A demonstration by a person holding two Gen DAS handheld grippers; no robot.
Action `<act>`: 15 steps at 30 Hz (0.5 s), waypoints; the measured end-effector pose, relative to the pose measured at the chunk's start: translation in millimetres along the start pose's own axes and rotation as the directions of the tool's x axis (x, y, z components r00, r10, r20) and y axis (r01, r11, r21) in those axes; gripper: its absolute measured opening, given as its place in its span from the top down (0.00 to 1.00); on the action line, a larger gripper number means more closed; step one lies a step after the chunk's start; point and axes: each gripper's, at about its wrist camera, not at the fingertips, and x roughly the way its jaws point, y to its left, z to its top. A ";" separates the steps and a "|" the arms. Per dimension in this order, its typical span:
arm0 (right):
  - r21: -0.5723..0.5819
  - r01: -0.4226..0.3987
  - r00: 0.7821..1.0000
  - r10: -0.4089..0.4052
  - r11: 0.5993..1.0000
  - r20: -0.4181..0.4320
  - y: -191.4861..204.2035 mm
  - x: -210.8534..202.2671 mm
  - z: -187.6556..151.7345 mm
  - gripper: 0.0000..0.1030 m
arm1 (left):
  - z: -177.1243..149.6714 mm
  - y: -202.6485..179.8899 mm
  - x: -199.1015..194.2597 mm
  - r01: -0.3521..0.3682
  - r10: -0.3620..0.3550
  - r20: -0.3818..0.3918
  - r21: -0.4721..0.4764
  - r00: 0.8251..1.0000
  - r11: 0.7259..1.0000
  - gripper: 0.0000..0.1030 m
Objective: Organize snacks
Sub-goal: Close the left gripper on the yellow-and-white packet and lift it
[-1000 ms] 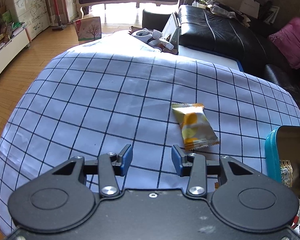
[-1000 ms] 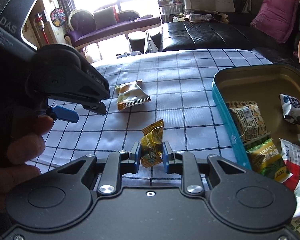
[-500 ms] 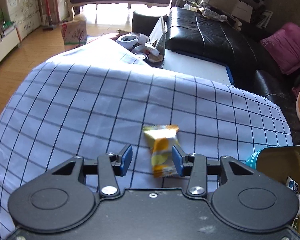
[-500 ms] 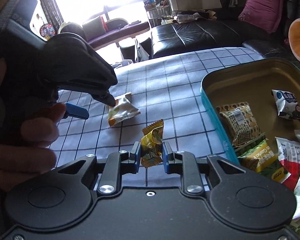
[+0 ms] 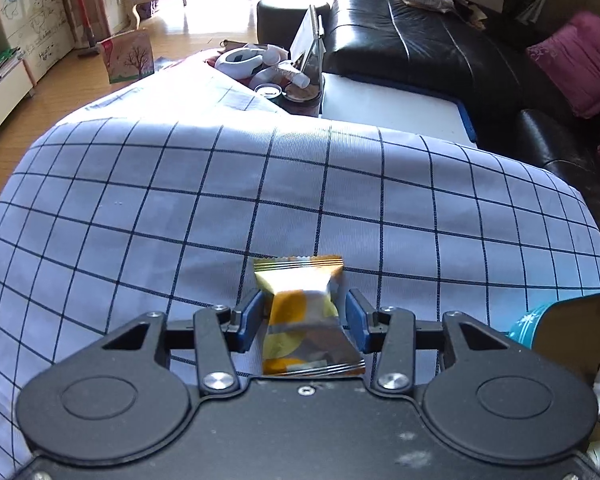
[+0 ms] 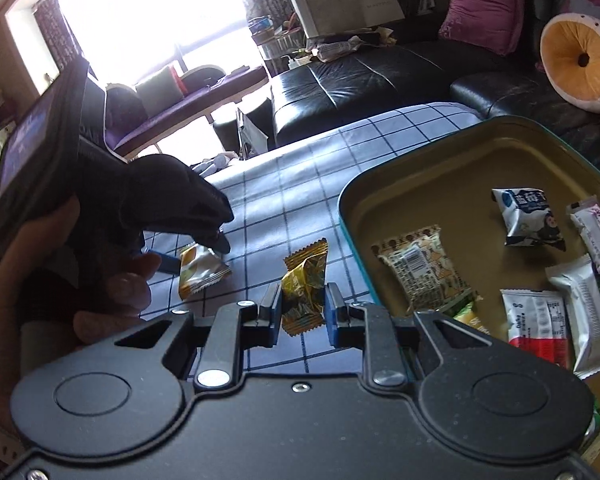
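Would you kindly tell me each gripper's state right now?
Left gripper: opening, orange-and-white snack packet between its jaws, ungripped.
Right gripper: shut on gold snack packet.

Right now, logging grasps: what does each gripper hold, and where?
The right gripper pinches the gold wrapper across its middle. The left gripper, jaws opening, straddles the orange-and-white packet, not gripping.

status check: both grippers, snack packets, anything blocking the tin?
Left gripper opening, orange-and-silver packet between its jaws, lying on the checked cloth. Right gripper shut on gold packet. Teal tin unobstructed.
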 end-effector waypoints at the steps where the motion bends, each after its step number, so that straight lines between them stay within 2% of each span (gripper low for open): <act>1: -0.001 -0.001 1.000 0.001 1.000 -0.001 -0.2 -0.1 -0.1 0.69 | -0.2 -1.3 0.5 -0.002 0.002 0.002 -0.001 1.000 1.000 0.52; 5: 0.003 -0.008 1.000 0.008 1.000 0.002 -0.4 -2.6 -0.8 0.69 | -1.5 -10.0 3.2 -0.036 0.036 0.007 0.009 0.999 0.999 0.46; 10: 0.023 -0.011 1.000 0.011 1.000 0.006 -5.6 -4.1 1.3 0.69 | -10.0 -23.9 4.8 -0.103 0.101 0.051 0.045 0.994 0.994 0.45; 15: 0.032 0.002 1.000 -0.003 0.999 0.002 -7.8 -2.8 1.4 0.68 | -9.8 -23.6 5.2 -0.099 0.098 0.051 0.031 0.994 0.995 0.46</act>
